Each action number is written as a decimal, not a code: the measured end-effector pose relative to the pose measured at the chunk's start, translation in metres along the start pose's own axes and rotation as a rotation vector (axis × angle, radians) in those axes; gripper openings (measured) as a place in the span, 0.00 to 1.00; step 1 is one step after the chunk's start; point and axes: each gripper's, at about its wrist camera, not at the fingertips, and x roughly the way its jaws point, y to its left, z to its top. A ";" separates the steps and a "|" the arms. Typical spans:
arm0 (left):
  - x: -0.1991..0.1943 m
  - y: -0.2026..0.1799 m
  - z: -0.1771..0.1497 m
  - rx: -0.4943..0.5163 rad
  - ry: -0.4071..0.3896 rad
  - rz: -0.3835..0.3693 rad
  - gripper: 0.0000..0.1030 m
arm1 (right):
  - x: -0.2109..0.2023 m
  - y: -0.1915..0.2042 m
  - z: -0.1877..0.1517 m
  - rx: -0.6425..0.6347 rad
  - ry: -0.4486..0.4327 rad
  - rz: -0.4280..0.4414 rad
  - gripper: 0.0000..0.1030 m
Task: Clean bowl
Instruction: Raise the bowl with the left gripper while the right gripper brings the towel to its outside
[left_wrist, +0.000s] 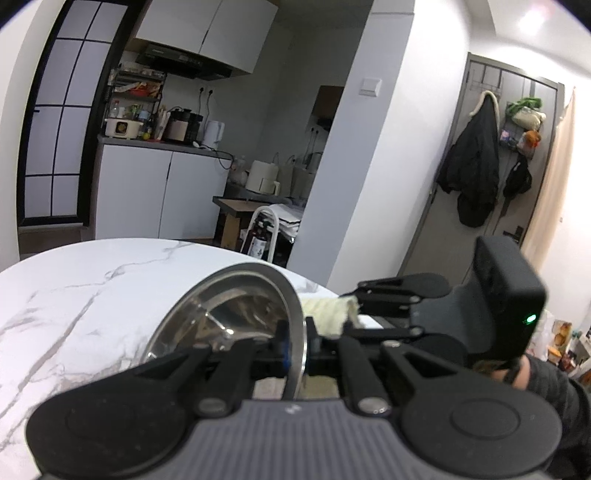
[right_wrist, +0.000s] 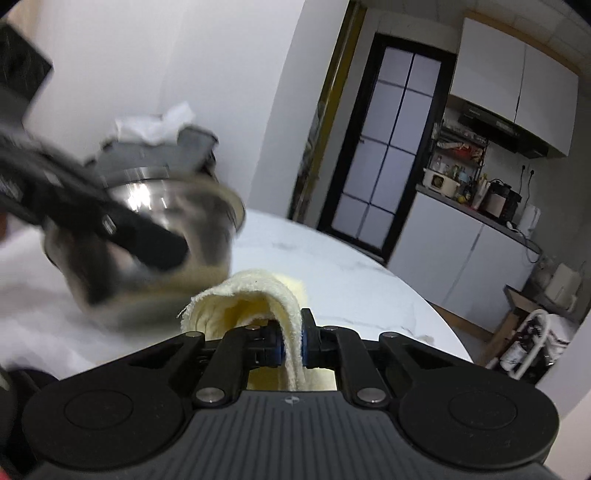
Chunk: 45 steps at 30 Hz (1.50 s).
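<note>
A shiny steel bowl (left_wrist: 236, 314) is held on its side above the white marble table (left_wrist: 74, 295), its mouth facing left. My left gripper (left_wrist: 297, 347) is shut on the bowl's rim. My right gripper (right_wrist: 291, 347) is shut on a folded pale yellow cloth (right_wrist: 251, 291). In the left wrist view the cloth (left_wrist: 325, 310) and the right gripper (left_wrist: 399, 306) sit just right of the bowl, by its outer side. In the right wrist view the bowl (right_wrist: 155, 229) is blurred at upper left with the left gripper (right_wrist: 110, 221) across it.
A dark tissue box with white tissue (right_wrist: 159, 136) stands behind the bowl. The round table's edge (right_wrist: 436, 314) curves right. Beyond are a kitchen counter with appliances (left_wrist: 166, 133), a wall corner (left_wrist: 351, 184) and a door with hanging coats (left_wrist: 476, 166).
</note>
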 end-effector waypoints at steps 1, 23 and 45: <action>0.001 -0.001 0.000 0.007 0.004 -0.001 0.07 | -0.005 -0.001 0.002 0.026 -0.028 0.031 0.10; -0.023 -0.002 -0.001 0.101 -0.053 -0.123 0.09 | -0.018 -0.029 0.000 0.186 -0.203 0.209 0.10; -0.036 0.025 0.003 -0.136 -0.293 -0.406 0.09 | -0.001 -0.050 -0.021 0.323 -0.189 0.365 0.10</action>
